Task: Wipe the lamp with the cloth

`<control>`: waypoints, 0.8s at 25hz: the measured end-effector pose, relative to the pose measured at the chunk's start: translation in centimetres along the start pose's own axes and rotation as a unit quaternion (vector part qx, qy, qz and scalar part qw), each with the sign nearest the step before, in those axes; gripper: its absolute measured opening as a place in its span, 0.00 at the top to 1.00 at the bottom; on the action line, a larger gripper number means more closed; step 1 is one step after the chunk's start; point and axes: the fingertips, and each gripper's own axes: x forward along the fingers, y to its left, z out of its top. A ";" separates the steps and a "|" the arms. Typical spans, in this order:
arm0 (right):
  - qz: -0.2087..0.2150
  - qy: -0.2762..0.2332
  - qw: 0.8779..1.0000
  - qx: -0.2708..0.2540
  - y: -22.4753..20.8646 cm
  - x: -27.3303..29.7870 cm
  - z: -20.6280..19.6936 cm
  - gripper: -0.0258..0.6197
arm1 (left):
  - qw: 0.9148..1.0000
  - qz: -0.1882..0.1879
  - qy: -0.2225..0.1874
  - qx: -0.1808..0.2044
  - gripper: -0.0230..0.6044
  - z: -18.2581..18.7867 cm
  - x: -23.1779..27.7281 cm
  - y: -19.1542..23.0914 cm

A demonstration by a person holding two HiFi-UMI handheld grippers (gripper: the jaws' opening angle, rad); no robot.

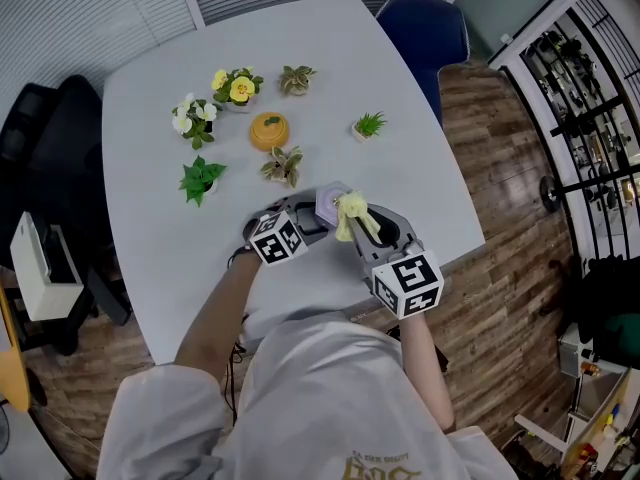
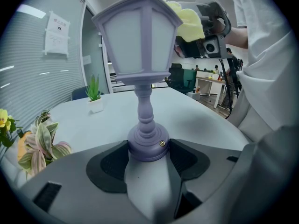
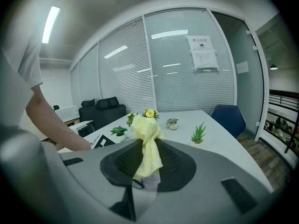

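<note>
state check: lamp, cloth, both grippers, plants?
lamp: upright on the table, base gripped.
cloth: bunched, pinched, against the lamp's top.
left gripper: shut on the lamp's base.
right gripper: shut on the cloth.
potted plants: upright on the table.

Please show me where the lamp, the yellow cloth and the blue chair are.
lamp (image 2: 135,41): left gripper view, on its shade.
yellow cloth (image 3: 148,143): right gripper view, on the hanging fold.
blue chair (image 1: 425,28): head view, on its backrest.
</note>
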 end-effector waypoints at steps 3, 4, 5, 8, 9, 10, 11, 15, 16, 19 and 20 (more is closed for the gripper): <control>0.004 0.002 1.000 -0.006 0.4 -0.1 0.0 0.82 | 1.000 0.000 0.000 0.000 0.52 0.1 0.0 0.0; 0.005 0.004 1.000 -0.009 0.5 -0.1 0.0 0.82 | 1.000 0.000 0.000 -0.001 0.52 0.1 0.0 0.0; 0.006 0.005 1.000 -0.012 0.7 0.0 0.0 0.83 | 1.000 0.000 0.000 -0.001 0.52 0.1 0.0 -0.1; 0.011 0.011 1.000 -0.022 1.0 0.1 -0.1 0.82 | 1.000 0.000 0.000 -0.001 0.52 0.0 0.1 0.0; 0.012 0.012 1.000 -0.026 1.1 0.1 -0.1 0.83 | 1.000 0.000 0.000 -0.001 0.52 -0.1 0.1 0.0; 0.014 0.013 0.999 -0.030 1.2 0.2 -0.1 0.83 | 1.000 0.000 0.001 -0.001 0.51 -0.1 0.1 0.0; 0.016 0.015 0.999 -0.035 1.4 0.2 -0.1 0.83 | 1.000 0.000 0.001 -0.001 0.51 -0.1 0.1 0.0; 0.028 0.024 0.998 -0.058 2.3 0.3 0.0 0.83 | 1.000 0.001 0.000 0.000 0.51 0.0 0.0 0.0; 0.031 0.026 0.997 -0.063 2.5 0.4 0.0 0.82 | 1.000 0.001 0.000 0.000 0.51 0.0 0.0 0.0; 0.042 0.029 0.996 -0.076 3.3 0.6 0.2 0.83 | 1.000 0.002 -0.001 0.000 0.51 0.0 0.0 0.0; 0.045 0.029 0.995 -0.080 3.4 0.6 0.2 0.83 | 1.000 0.002 -0.001 0.001 0.52 0.0 0.0 0.0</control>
